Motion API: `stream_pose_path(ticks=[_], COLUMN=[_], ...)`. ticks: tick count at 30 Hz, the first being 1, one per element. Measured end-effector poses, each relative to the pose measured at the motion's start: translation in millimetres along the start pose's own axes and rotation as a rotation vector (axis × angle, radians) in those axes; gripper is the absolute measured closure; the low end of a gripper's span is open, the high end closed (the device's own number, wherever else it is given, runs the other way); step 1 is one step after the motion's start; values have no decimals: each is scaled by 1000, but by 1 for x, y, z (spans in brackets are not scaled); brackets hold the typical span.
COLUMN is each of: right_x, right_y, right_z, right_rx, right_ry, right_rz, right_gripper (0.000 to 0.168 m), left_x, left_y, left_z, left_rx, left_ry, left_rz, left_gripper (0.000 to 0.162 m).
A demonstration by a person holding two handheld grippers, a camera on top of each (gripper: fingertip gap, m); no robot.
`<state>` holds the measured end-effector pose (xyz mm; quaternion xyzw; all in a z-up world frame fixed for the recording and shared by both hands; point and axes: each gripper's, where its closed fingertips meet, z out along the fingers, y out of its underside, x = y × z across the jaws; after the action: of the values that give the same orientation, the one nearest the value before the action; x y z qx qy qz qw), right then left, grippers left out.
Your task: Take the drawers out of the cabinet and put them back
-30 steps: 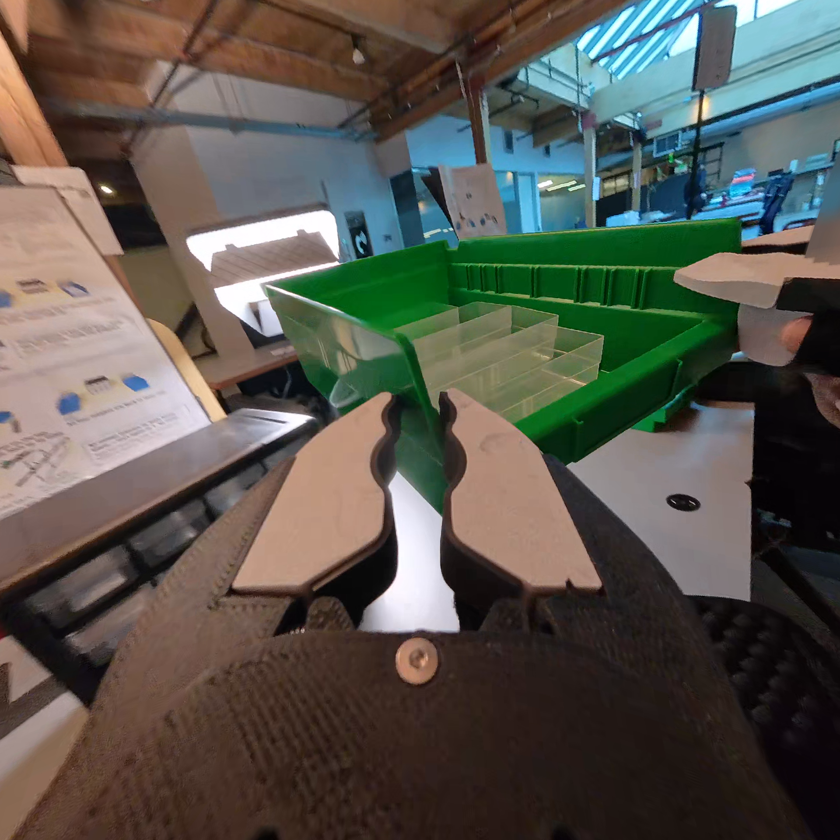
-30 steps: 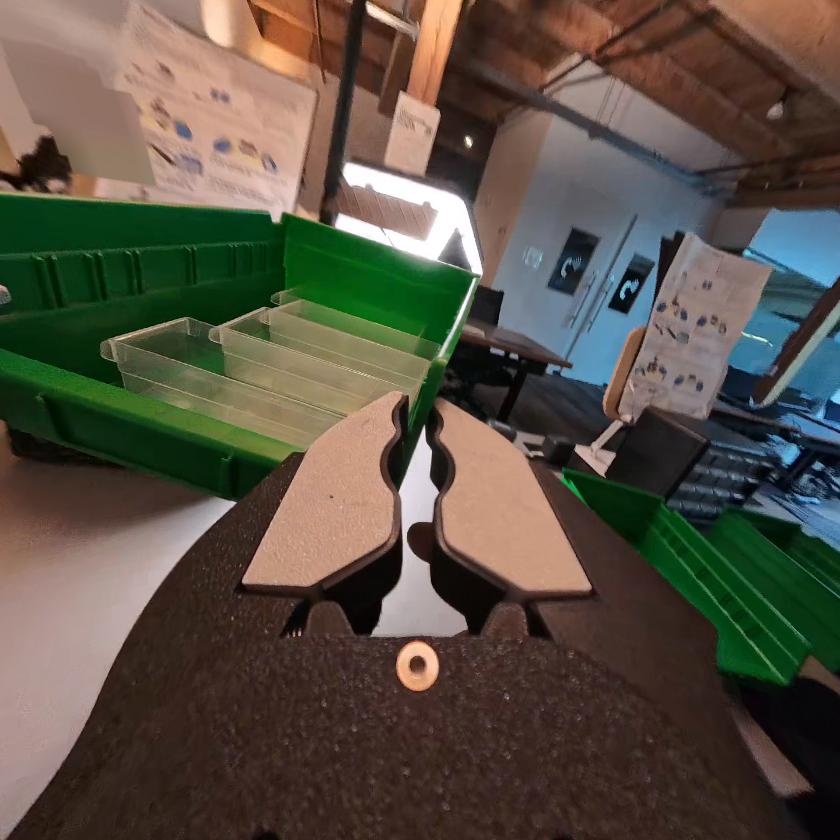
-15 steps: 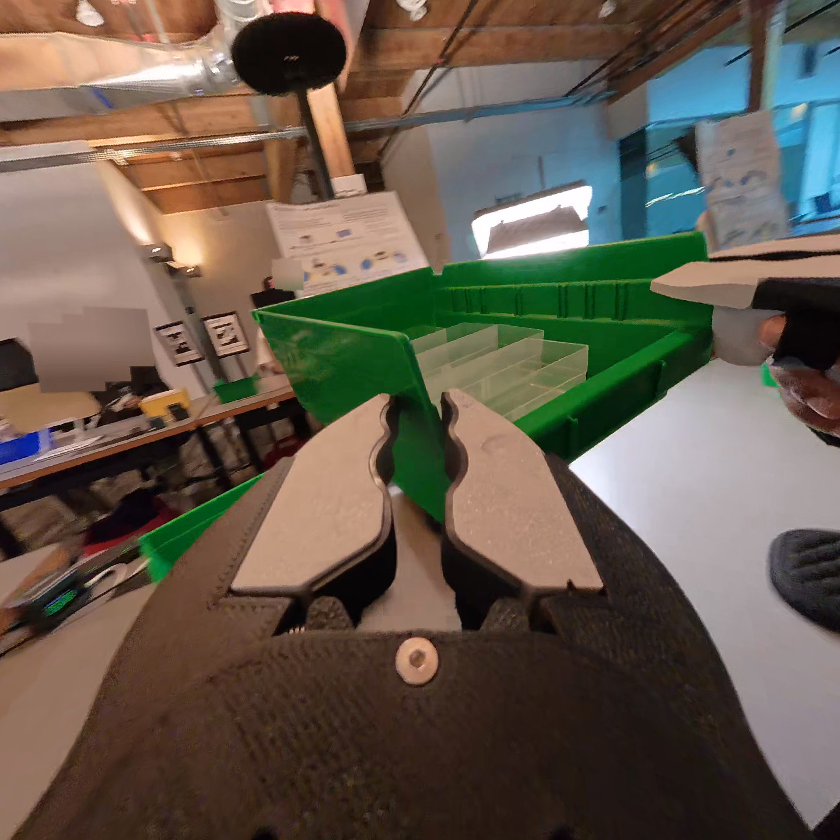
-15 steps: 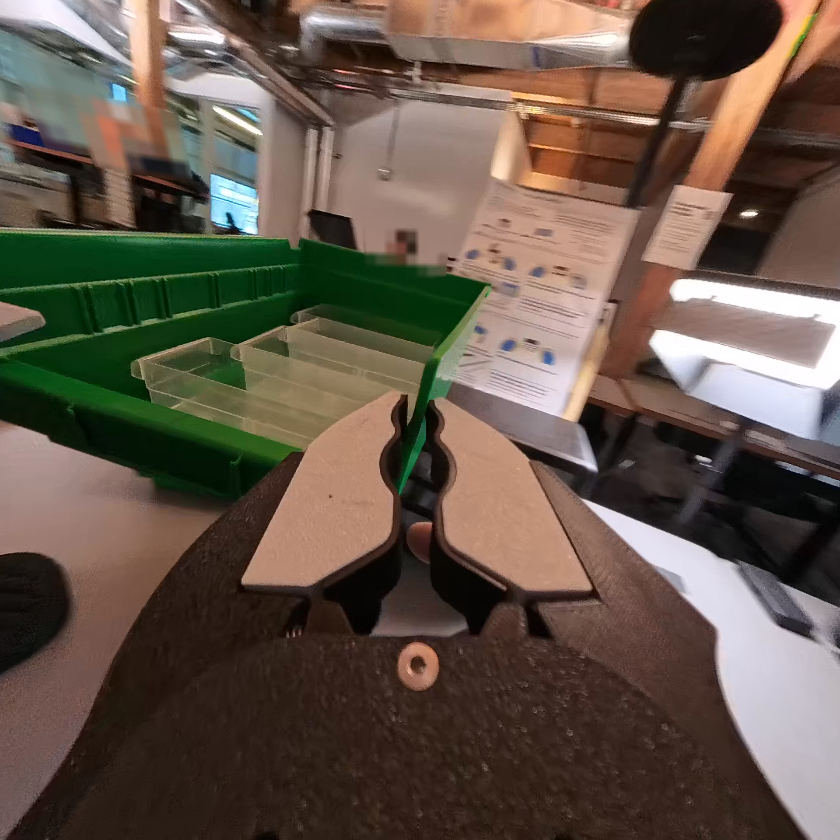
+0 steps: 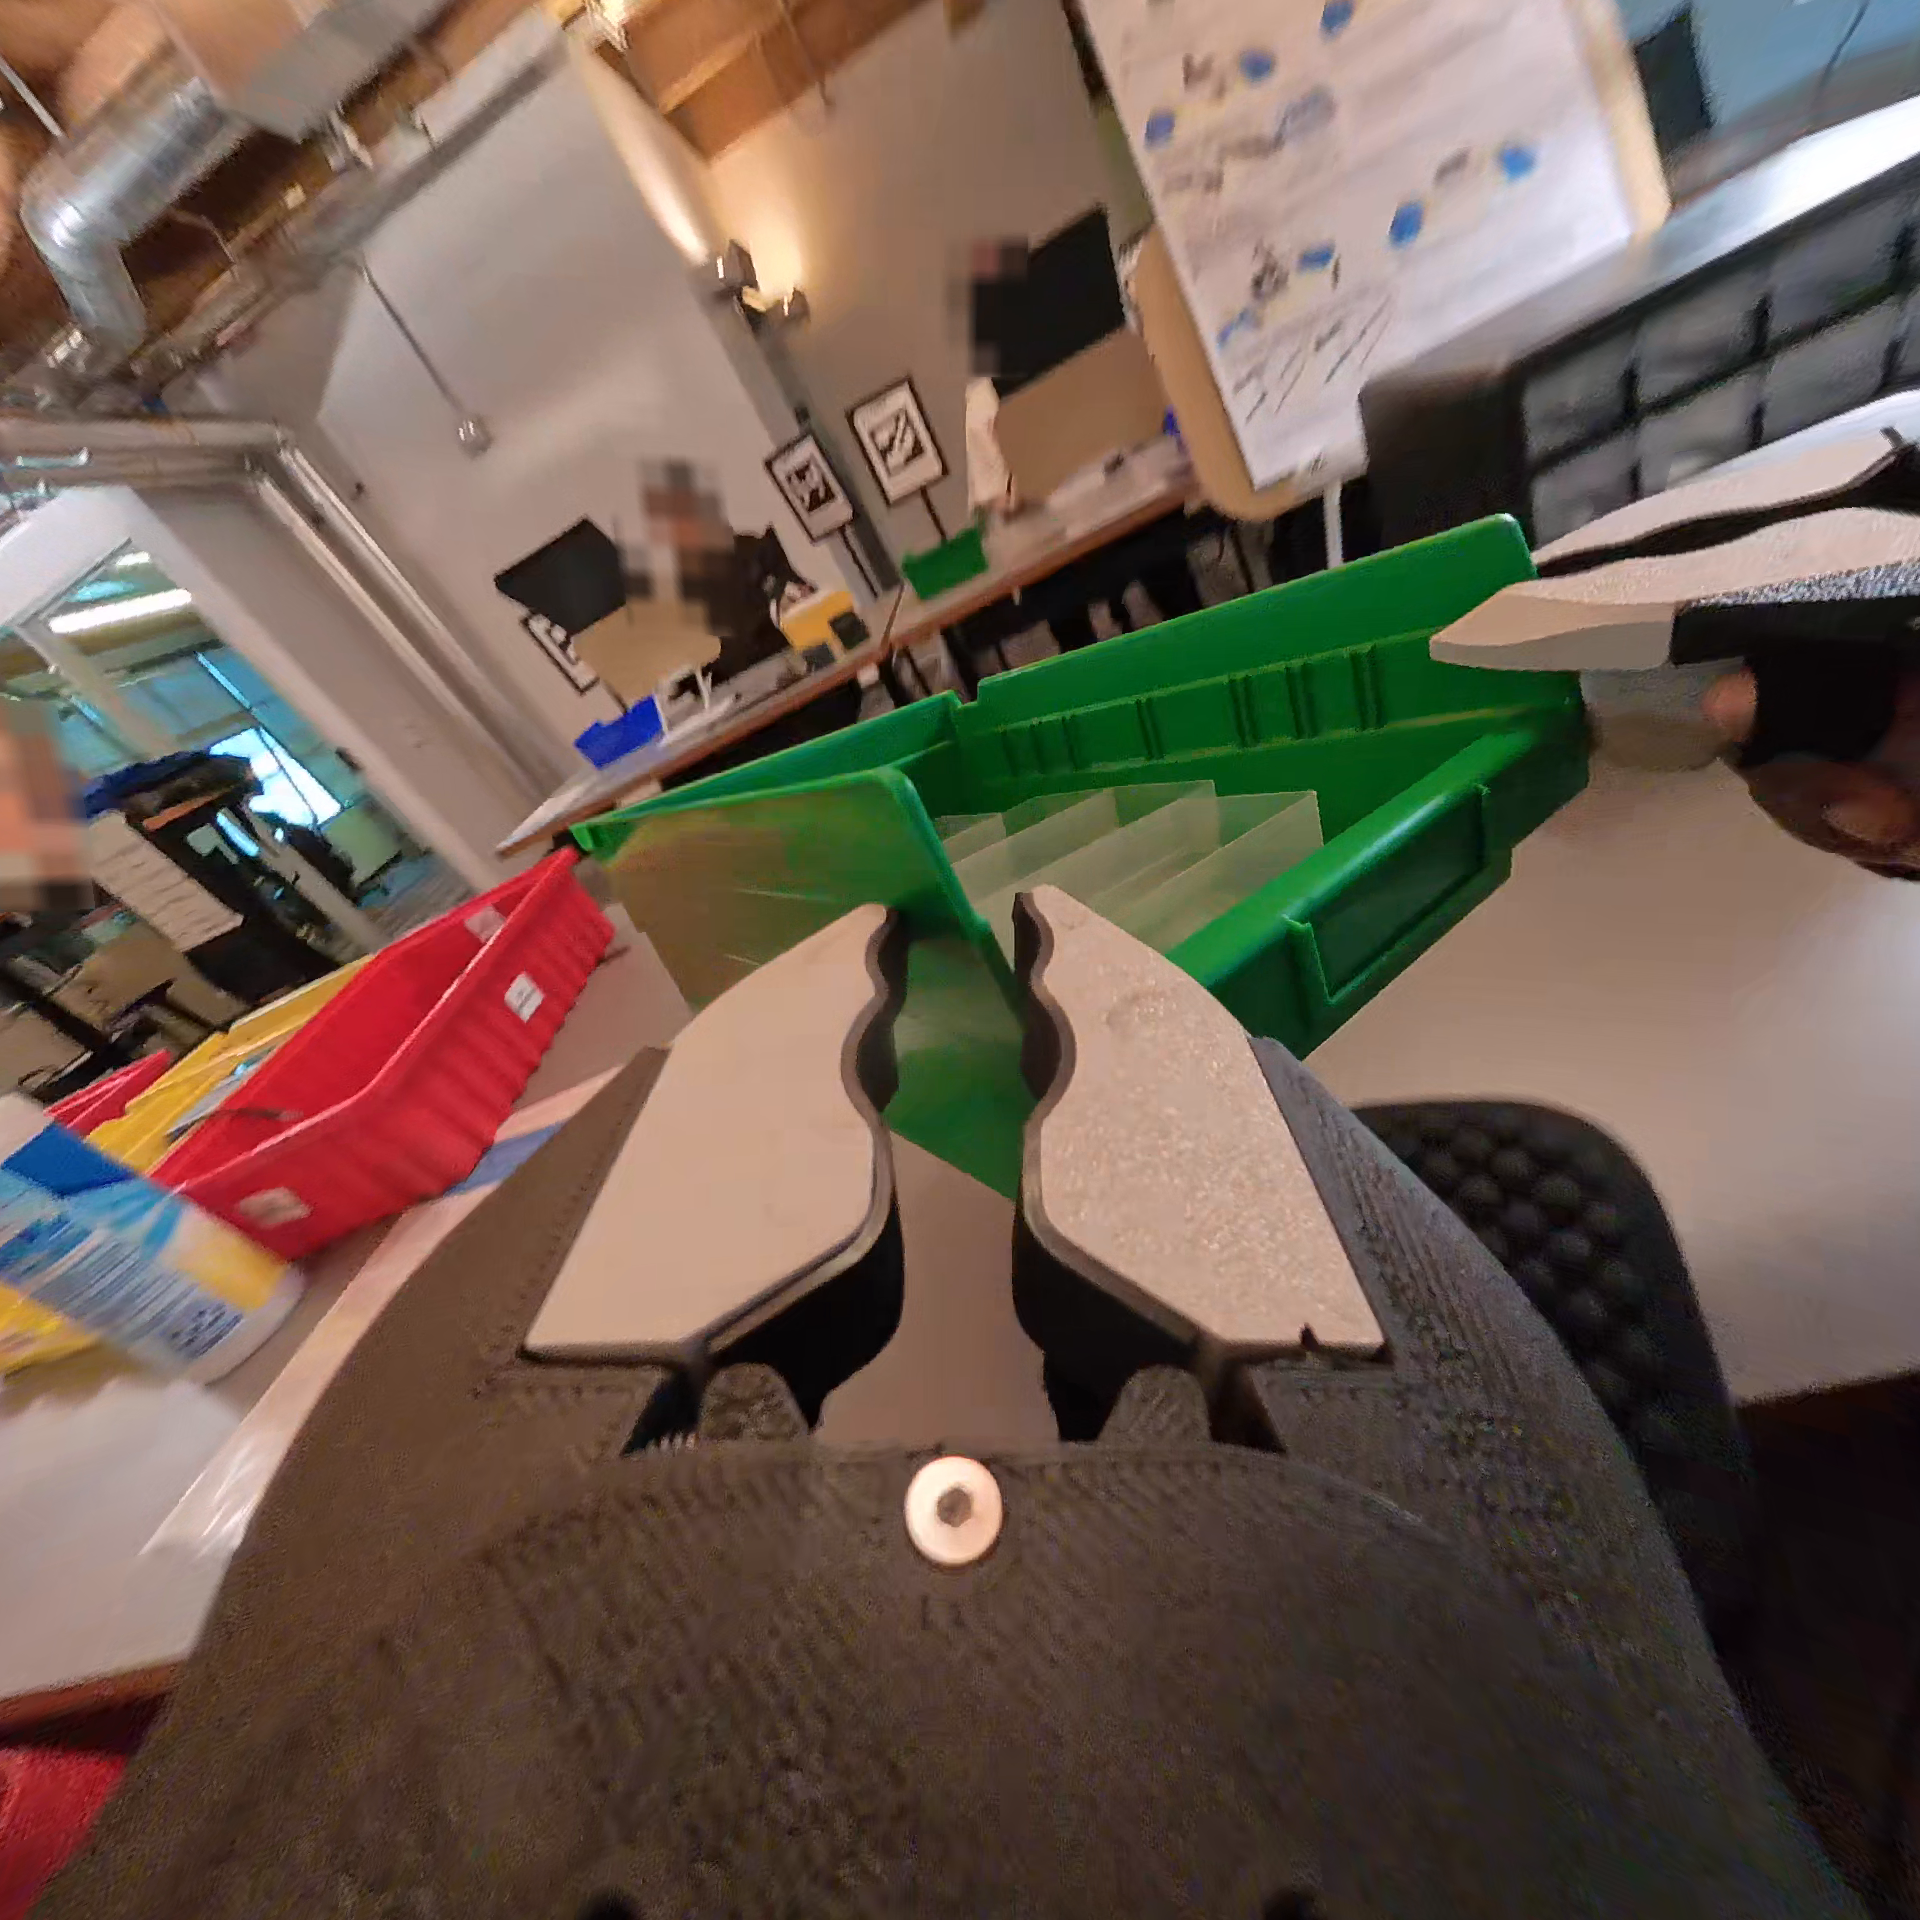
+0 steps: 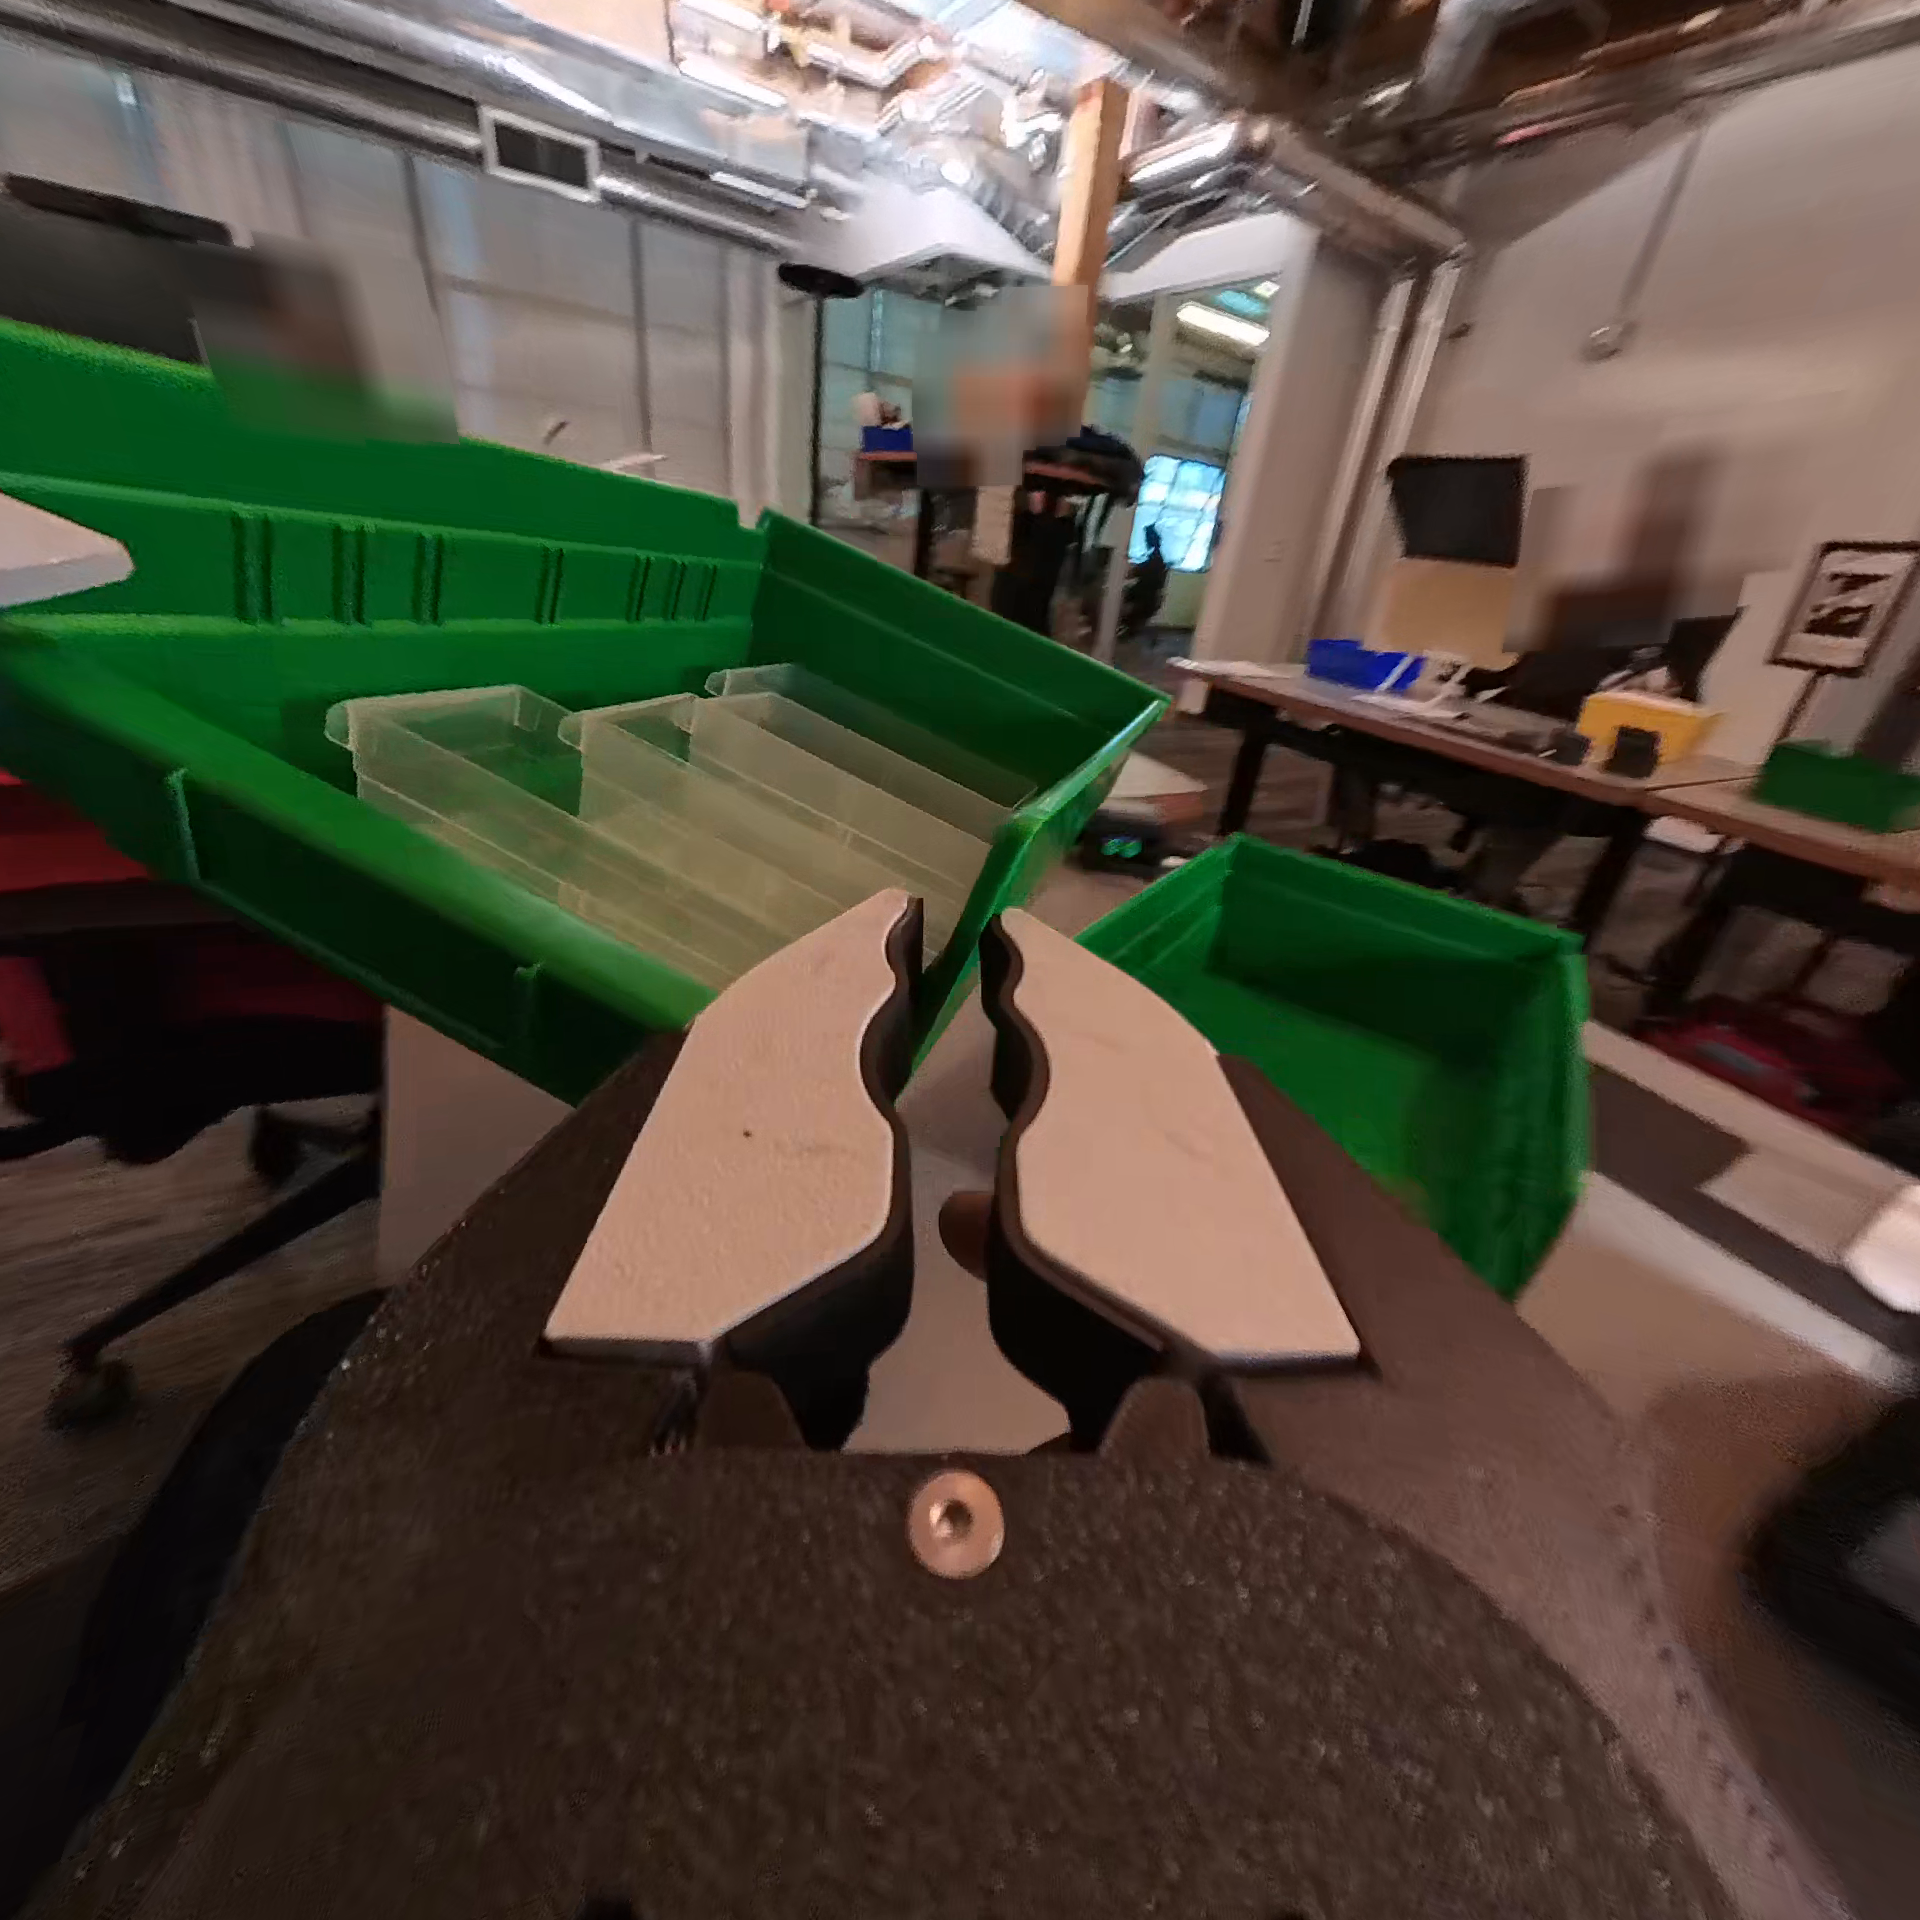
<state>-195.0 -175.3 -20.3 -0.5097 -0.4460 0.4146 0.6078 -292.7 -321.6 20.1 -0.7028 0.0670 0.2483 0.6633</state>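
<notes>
fingers of the left gripper (image 5: 951, 935) stand narrowly apart, pinched on the near end wall of a green bin (image 5: 1382, 717), whose thin edge runs up between them. the right gripper (image 6: 951, 940) is set the same way, its two grey fingers close together and clamped on a corner of the bin's (image 6: 312, 904) end wall. the bin is held in the air between the two tools, tilted, and in the left wrist view its long axis runs from the near left gripper away to the far right, where the right gripper (image 5: 1621, 623) and a gloved hand (image 5: 1829, 748) meet its other end. inside it lie clear plastic drawers (image 6: 665, 800), side by side, their long sides crossways to the bin's length. below is a pale table (image 5: 1558, 997). to the left sits a red tray (image 5: 416, 1049), with a white and blue bottle (image 5: 135, 1257) nearer. in the right wrist view a second, smaller green bin (image 6: 1382, 997) sits just right of the fingers. farther off, at the far right of the left wrist view, stands a dark cabinet (image 5: 1714, 343) of small compartments, with a printed poster (image 5: 1351, 208) beside it.
</notes>
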Motion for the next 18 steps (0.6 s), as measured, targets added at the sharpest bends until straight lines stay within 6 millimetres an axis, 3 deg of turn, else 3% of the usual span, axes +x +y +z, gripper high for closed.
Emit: stream_pose_path(ticks=[6,9,11,13,15,16,17,18], right_x=[-34,-35,-41,-61,-71,-63,-45,-19], right_y=[57,68,74,81,93,106,123,140], right_z=[16,14,9,-13,-55,-73,-77,-67], right_rx=[-134,-142,-173,-232,-423,-564,-661,-710], right_ry=[-133,-152,-254,-555,-916,-1003,-979,-869], right_rz=[60,23,-21,-49,44,43,-39,-161], right_gripper=[156,153,147,138,121,119,115,113], left_x=[-7,-5,-7,-11,-12,-11,-10,-8], left_y=[50,72,87,106,120,126,131,135], left_z=[-7,-2,3,5,11,13,16,19], left_rx=[-224,-295,-362,-438,-476,-495,-509,-519], left_ry=[20,40,33,31,37,46,52,60], left_rz=[16,26,29,27,4,-1,-5,-11], left_gripper=[143,143,145,146,147,147,147,147])
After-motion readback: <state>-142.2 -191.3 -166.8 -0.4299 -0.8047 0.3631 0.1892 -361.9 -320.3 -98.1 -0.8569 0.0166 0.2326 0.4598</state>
